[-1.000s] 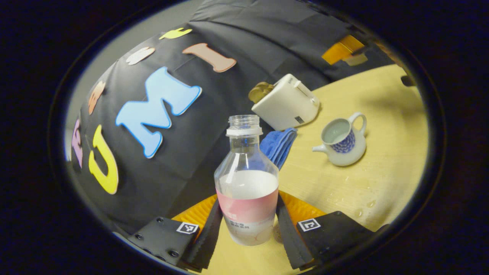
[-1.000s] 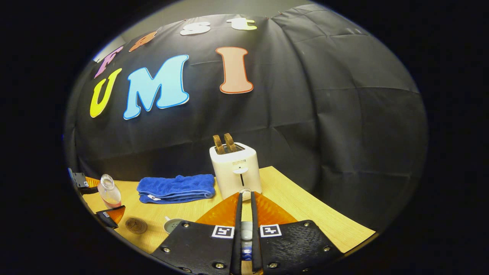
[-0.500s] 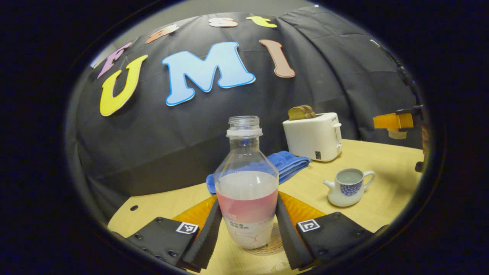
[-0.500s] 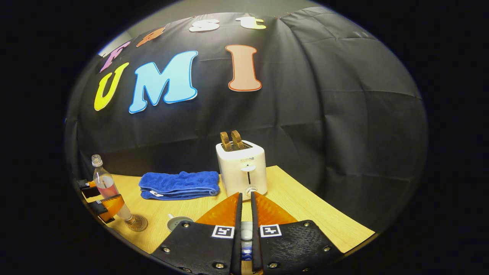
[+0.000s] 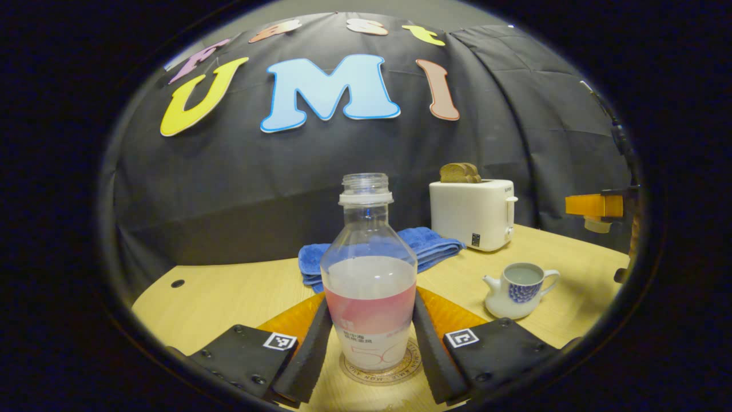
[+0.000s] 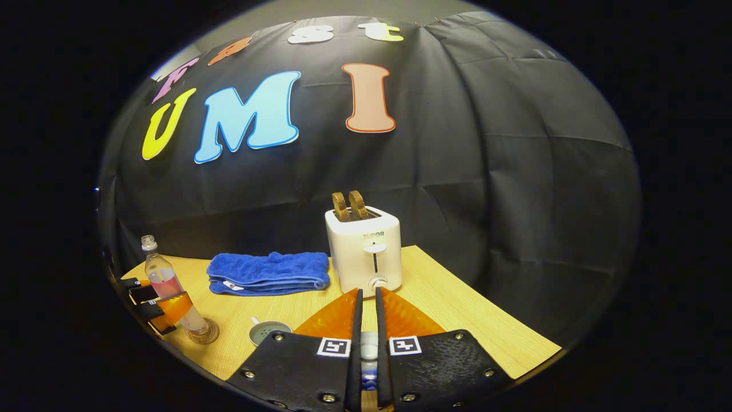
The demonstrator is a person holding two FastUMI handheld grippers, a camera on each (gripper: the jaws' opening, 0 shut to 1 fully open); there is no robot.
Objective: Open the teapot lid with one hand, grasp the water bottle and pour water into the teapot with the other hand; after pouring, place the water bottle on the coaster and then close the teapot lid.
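A clear, uncapped water bottle (image 5: 369, 274) with a pink label, about half full, stands upright with its base on a round brown coaster (image 5: 380, 366). My left gripper (image 5: 370, 320) is shut on the bottle's lower body. The white teapot (image 5: 517, 289) with a blue pattern sits lidless to the right, with water inside. My right gripper (image 6: 367, 294) is shut on the teapot lid (image 6: 369, 348), held in the air above the teapot (image 6: 267, 332). In the right gripper view, the bottle (image 6: 166, 283) and coaster (image 6: 201, 335) are at far left.
A white toaster (image 5: 472, 214) with toast in it stands at the back of the wooden table (image 5: 229, 297). A folded blue towel (image 5: 426, 249) lies beside it, behind the bottle. The table's right edge (image 6: 503, 326) runs close behind the toaster.
The left gripper swung the bottle from a tilt back to upright and lowered it onto the coaster. The right gripper kept the lid, hardly moving.
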